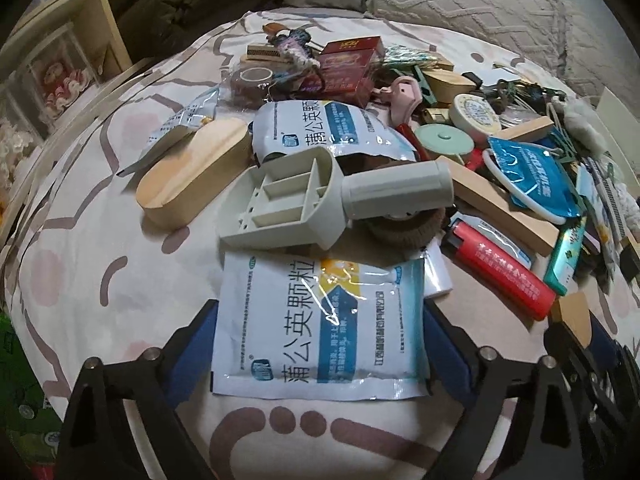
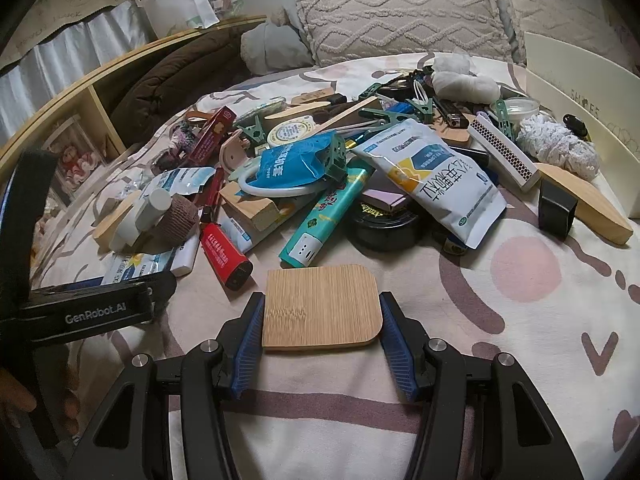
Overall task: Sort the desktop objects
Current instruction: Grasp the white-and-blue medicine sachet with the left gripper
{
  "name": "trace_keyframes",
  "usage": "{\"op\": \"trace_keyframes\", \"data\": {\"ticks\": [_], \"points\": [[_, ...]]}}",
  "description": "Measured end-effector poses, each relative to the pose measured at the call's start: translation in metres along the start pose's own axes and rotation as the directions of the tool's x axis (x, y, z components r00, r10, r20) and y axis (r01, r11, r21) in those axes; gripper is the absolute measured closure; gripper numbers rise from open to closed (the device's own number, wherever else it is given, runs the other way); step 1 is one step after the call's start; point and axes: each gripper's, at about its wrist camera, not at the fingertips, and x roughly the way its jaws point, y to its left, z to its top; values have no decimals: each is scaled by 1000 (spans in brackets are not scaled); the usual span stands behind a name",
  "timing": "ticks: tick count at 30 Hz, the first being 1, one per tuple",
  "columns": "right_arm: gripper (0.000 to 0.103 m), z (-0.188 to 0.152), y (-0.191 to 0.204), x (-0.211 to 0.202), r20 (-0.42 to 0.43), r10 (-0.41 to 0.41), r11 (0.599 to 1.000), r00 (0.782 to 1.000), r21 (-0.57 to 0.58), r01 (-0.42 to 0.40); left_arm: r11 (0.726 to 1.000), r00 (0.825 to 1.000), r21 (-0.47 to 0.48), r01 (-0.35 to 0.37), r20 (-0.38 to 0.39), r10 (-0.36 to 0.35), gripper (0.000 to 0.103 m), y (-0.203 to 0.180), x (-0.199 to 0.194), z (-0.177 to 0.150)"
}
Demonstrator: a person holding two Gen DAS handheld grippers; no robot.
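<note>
A white and blue medicine sachet (image 1: 320,328) lies flat on the patterned bedsheet (image 1: 100,240) between the blue pads (image 1: 196,344) of my left gripper (image 1: 320,308). The pads stand at its two side edges and the sachet is not creased, so the jaws read as open. My right gripper (image 2: 320,298) is shut on a small bamboo board (image 2: 320,308), gripped by its left and right edges just above the sheet. The same board (image 1: 576,316) shows at the right edge of the left wrist view. In the right wrist view the left gripper's black body (image 2: 100,312) sits at the far left.
A dense pile fills the bed beyond both grippers: a grey plastic holder (image 1: 288,208), an oval wooden box (image 1: 188,176), a red lighter (image 1: 500,276), a second sachet (image 2: 440,180), a teal lighter (image 2: 328,216), green clips and a black round tin (image 2: 384,228). Pillows lie behind, and a cream box wall (image 2: 580,92) stands at the right.
</note>
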Motion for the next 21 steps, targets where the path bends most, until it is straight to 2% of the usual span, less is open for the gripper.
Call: {"op": "trace_keyframes", "data": {"ticks": [4, 5, 21], "points": [[46, 0, 0, 0, 1, -7, 1000, 1000, -9, 7, 1000, 1000, 16, 16, 15, -16, 18, -1, -6, -6], [46, 0, 1, 0, 1, -8, 1000, 1000, -10, 8, 1000, 1000, 20, 20, 21, -21, 29, -1, -8, -7], [46, 0, 4, -4, 0, -27, 999, 1000, -28, 27, 996, 995, 28, 89, 32, -89, 32, 5, -25, -18]]}}
